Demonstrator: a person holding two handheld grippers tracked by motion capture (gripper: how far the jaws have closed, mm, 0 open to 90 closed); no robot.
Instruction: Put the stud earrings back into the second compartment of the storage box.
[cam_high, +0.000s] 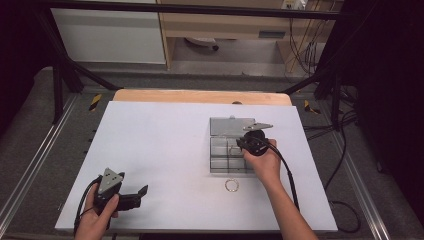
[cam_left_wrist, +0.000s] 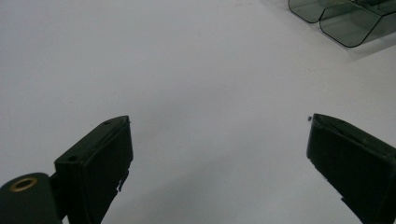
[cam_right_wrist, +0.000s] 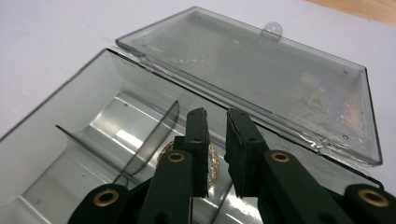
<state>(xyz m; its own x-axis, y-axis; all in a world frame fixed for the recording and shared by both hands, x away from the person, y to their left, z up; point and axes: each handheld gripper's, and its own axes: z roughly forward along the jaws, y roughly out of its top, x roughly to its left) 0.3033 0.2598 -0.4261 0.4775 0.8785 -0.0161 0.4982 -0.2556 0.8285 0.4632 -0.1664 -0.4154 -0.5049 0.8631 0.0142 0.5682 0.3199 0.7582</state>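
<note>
Now, far left: the left tongs (cam_high: 136, 195) rest at seven o'clock on the tabletop (cam_high: 160, 150), jaws spread wide, nothing between them. Toward centre-right, one gold ring (cam_high: 231, 185) lies loose on the sheet, just at six o'clock of the clear box (cam_high: 220, 145), so I judge it not yet stowed. Further right, the right tongs (cam_right_wrist: 215, 135) reach into the open box, nearly closed with a narrow gap; a second ring (cam_right_wrist: 212, 163) sits below them in a compartment, apparently just placed.
</note>
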